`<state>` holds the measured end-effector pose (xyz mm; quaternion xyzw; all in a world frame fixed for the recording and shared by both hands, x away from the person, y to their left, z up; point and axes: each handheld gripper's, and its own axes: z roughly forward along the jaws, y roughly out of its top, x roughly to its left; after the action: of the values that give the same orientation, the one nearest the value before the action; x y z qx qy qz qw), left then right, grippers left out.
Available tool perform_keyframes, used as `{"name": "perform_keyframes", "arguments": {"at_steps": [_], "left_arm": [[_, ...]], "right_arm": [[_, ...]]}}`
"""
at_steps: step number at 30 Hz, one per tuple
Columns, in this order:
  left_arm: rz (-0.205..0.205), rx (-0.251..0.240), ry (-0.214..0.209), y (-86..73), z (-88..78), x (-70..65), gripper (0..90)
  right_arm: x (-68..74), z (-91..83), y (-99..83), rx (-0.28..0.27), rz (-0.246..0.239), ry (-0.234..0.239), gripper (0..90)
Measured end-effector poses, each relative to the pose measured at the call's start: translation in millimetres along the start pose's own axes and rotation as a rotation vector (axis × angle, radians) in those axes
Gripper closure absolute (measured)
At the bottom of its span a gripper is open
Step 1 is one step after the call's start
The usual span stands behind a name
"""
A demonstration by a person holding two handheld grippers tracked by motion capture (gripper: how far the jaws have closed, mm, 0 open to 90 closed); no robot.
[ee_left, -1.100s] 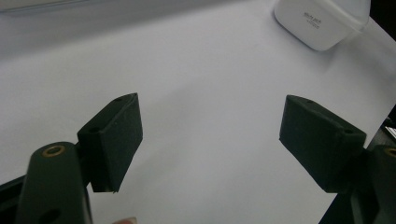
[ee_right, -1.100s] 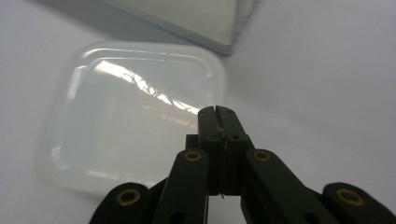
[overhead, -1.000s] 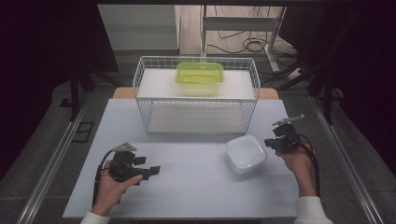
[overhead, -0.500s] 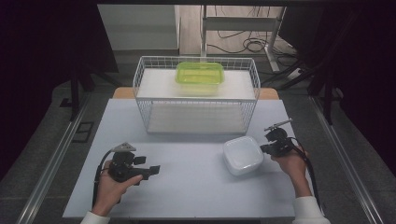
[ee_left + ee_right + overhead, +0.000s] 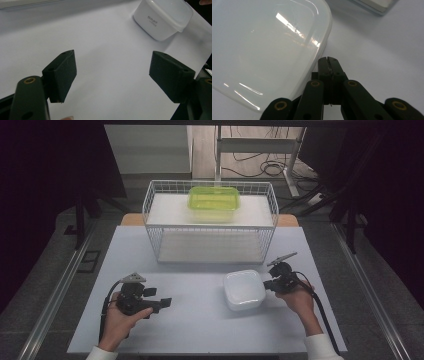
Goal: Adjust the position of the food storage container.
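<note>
White tub (image 5: pixel 244 289) sits on the table (image 5: pixel 200 330); right gripper (image 5: pixel 266 284), jaws pressed together, noses at its edge, while left gripper (image 5: pixel 162 303) gapes empty, well apart.

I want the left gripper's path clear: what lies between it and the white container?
Nothing: between the left gripper and the white container there is bare white table, seen in the left gripper view and the high view.
</note>
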<state>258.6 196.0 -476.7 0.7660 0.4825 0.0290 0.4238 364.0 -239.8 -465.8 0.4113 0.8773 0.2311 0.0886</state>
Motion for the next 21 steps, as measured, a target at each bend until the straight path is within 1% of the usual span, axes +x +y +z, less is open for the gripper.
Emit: {"name": "perform_keyframes", "arguments": {"at_steps": [2, 3, 4, 5, 6, 7, 9, 11, 13, 15, 16, 17, 18, 19, 20, 21], "left_arm": [[-0.001, 0.000, 0.000, 0.0, -0.1, 0.1, 21.3], [0.000, 0.001, 0.000, 0.1, 0.0, 0.0, 21.3], [0.000, 0.001, 0.000, 0.1, 0.0, 0.0, 21.3], [0.002, 0.003, 0.001, 0.2, 0.1, -0.2, 21.3], [0.003, 0.004, 0.002, 0.2, 0.2, -0.5, 21.3], [0.004, 0.004, 0.002, 0.2, 0.4, -0.7, 21.3], [0.005, 0.005, 0.001, 0.1, 0.4, -1.1, 21.3], [0.005, 0.005, 0.001, 0.1, 0.4, -1.3, 21.3], [0.005, 0.006, -0.001, 0.1, 0.6, -1.7, 21.3], [0.008, 0.012, -0.003, 0.2, 1.4, -2.3, 21.3], [0.008, 0.012, -0.003, 0.2, 1.4, -2.3, 21.3], [0.010, 0.013, -0.002, 0.2, 1.6, -2.3, 21.2], [0.010, 0.015, -0.001, 0.3, 1.9, -2.2, 21.2], [0.010, 0.016, 0.000, 0.3, 2.4, -1.9, 21.2], [0.010, 0.016, 0.000, 0.3, 2.4, -1.9, 21.2], [0.009, 0.017, 0.001, 0.2, 2.6, -1.9, 21.2]], "right_arm": [[6.1, 1.8, 2.2, -0.002, -0.010, 0.015, 89.0], [13.0, 3.9, 4.2, 0.000, -0.023, 0.030, 89.0], [13.0, 3.9, 4.2, 0.000, -0.023, 0.030, 89.0], [16.4, 5.3, 5.2, 0.003, -0.036, 0.031, 89.0], [23.8, 7.7, 7.4, 0.012, -0.055, 0.034, 89.0], [23.8, 7.7, 7.4, 0.012, -0.055, 0.034, 89.0], [33.1, 10.7, 10.7, 0.014, -0.074, 0.042, 89.0], [35.3, 11.7, 11.5, 0.014, -0.078, 0.049, 89.0], [41.8, 15.1, 13.4, 0.016, -0.089, 0.072, 89.0], [47.1, 17.7, 14.9, 0.020, -0.099, 0.070, 89.0], [47.1, 17.7, 14.9, 0.020, -0.099, 0.070, 89.0], [52.5, 19.7, 16.8, 0.018, -0.112, 0.076, 89.0], [52.5, 19.7, 16.8, 0.018, -0.112, 0.076, 89.0], [57.9, 21.3, 18.7, 0.020, -0.125, 0.086, 89.0], [57.9, 21.3, 18.7, 0.020, -0.125, 0.086, 89.0], [63.0, 23.6, 20.3, 0.022, -0.140, 0.095, 89.0]]}}
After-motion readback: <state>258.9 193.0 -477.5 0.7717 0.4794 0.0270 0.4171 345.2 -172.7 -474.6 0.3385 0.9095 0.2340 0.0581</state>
